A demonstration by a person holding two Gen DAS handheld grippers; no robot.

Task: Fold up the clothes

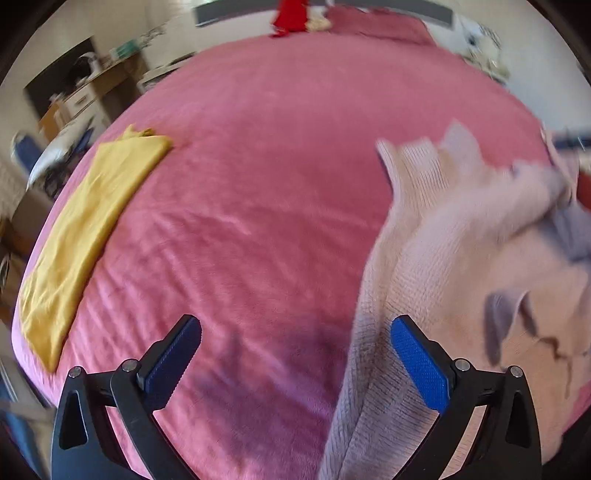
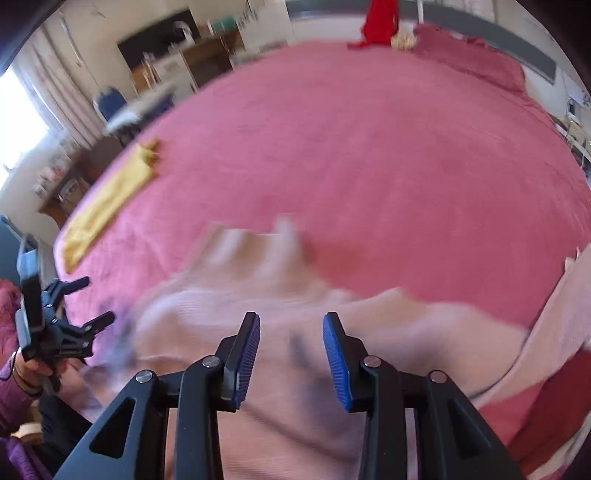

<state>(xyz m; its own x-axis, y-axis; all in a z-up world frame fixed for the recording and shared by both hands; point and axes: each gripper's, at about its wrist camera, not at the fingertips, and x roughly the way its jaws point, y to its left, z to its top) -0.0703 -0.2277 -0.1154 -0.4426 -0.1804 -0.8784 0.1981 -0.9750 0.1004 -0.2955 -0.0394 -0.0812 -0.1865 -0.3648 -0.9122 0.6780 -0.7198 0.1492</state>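
A pale pink knit sweater (image 1: 454,258) lies crumpled on the pink bedspread (image 1: 258,184), blurred by motion. My left gripper (image 1: 295,354) is open and empty above the bedspread, with the sweater's left edge by its right finger. My right gripper (image 2: 291,354) is open and empty, hovering over the sweater (image 2: 295,369). The left gripper (image 2: 85,310) also shows at the left edge of the right wrist view, held in a hand. A folded yellow garment (image 1: 81,236) lies near the bed's left edge; it also shows in the right wrist view (image 2: 107,203).
A red garment (image 1: 290,16) and a dark pink pillow (image 1: 376,22) lie at the head of the bed. A desk, a blue chair (image 2: 110,103) and clutter stand left of the bed. A red cloth (image 2: 554,398) lies at the right, under the sweater.
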